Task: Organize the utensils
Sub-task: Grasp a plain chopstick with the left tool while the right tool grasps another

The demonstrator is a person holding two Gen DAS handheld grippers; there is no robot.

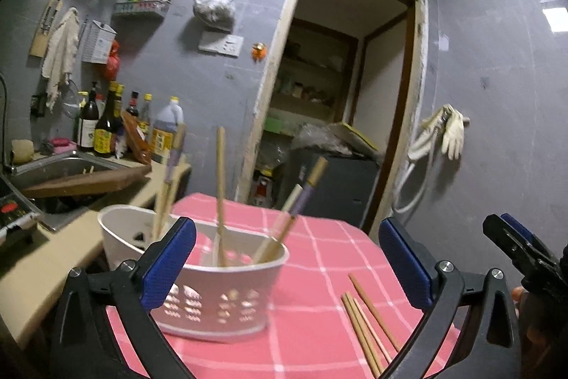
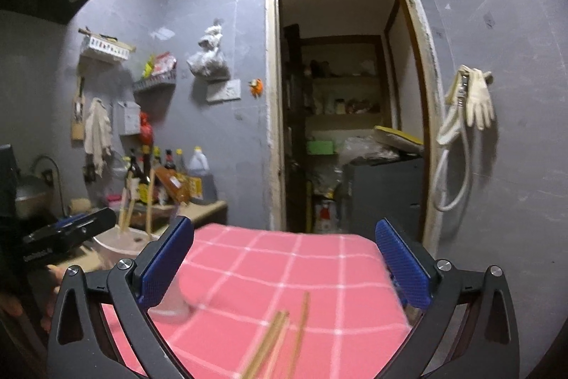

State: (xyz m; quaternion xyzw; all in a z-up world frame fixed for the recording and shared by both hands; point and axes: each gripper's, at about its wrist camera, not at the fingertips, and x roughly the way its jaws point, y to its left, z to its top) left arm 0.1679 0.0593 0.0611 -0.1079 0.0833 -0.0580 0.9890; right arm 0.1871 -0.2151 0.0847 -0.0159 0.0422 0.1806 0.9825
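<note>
Nearest the cameras, both grippers are seen with their jaws spread as wide as they go and nothing between the pads: the left gripper [image 1: 287,258] frames the white basket and bare cloth, and the right gripper [image 2: 284,258] frames only the pink checked tablecloth [image 2: 284,272]. Just beyond the fingers, a small bundle of loose wooden chopsticks [image 1: 369,322] is left lying flat on the cloth, to the right of the basket and apart from it; in the right wrist view the same sticks are blurred at the bottom edge. A little farther on, the white perforated basket [image 1: 213,301] is set on the cloth, and several chopsticks [image 1: 220,194] are already stood in it, leaning at different angles. The step in hand is judged to be a return between placements, with neither tool loaded. For the next move, one gripper would need to be lowered over the loose sticks, closed across them, then tipped upright above the basket's rim. Beyond the table, a cluttered counter with bottles [image 1: 103,126] and an open doorway [image 1: 340,87] are visible.
</note>
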